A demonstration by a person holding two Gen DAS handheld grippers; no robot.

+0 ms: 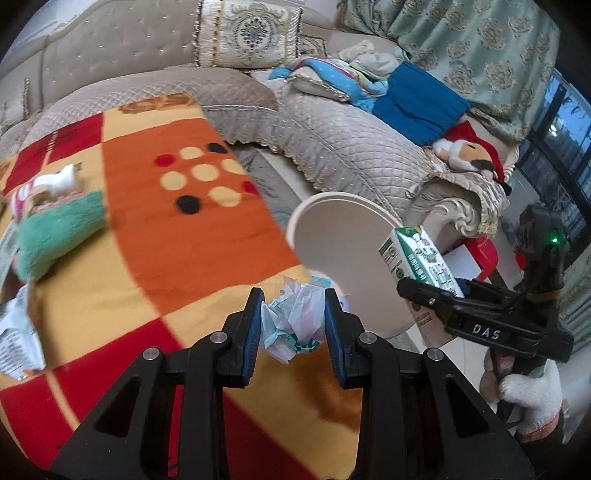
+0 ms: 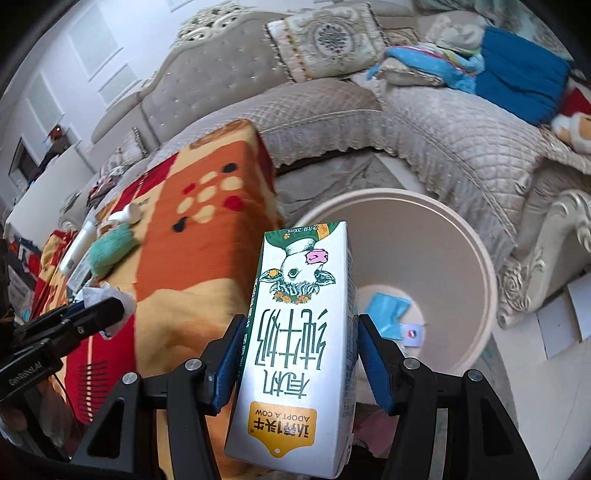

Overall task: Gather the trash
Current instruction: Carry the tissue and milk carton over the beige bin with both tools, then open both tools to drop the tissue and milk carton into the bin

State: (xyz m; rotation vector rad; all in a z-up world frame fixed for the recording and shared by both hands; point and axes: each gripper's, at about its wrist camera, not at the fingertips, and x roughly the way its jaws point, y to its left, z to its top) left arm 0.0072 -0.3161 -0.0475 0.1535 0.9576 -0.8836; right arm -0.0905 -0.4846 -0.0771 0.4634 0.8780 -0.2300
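The left gripper (image 1: pixel 292 319) is clamped on a crumpled paper wrapper (image 1: pixel 291 325), its blue pads (image 1: pixel 251 332) pressing the wad from both sides above the patterned orange, red and yellow blanket (image 1: pixel 177 229). The right gripper (image 2: pixel 295 354) pinches a small milk carton (image 2: pixel 299 332) printed with a cow's face, held upside down so the lettering reads inverted; the carton hangs over the near rim of a round beige waste bin (image 2: pixel 454 258). Inside the bin lies a blue scrap (image 2: pixel 388 314) on the bottom. On the blanket, well apart from the left gripper, rest a green fuzzy cloth (image 1: pixel 55 236), a white plastic bottle (image 1: pixel 59 181) and a torn foil packet (image 1: pixel 18 343). Behind stands a quilted beige sofa (image 1: pixel 332 147) carrying an embroidered cushion (image 1: pixel 251 33) and a blue folded garment (image 1: pixel 417 107).
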